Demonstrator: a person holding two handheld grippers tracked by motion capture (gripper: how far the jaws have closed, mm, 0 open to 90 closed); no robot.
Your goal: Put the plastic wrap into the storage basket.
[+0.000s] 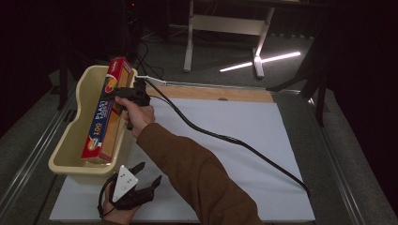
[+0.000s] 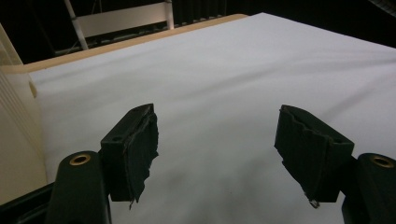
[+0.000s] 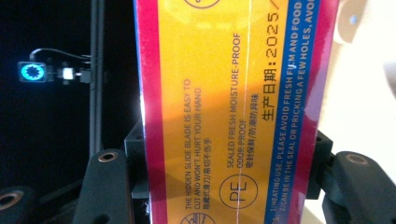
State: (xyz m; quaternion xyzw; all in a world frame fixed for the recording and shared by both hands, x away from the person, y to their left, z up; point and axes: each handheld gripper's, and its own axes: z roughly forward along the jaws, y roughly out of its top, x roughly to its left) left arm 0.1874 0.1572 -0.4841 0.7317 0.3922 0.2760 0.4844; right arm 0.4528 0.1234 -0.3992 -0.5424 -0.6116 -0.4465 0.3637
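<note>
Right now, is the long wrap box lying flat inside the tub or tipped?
Tipped. The wrap box leans lengthwise: its near end is down in the tub, its far end above the rim, clamped by the right gripper.

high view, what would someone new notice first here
The red and yellow box stands out most: it leans in the cream tub at the table's left edge, clamped by the right gripper. Next comes the brown sleeve reaching across the white sheet. The left gripper hovers open near the front edge.
</note>
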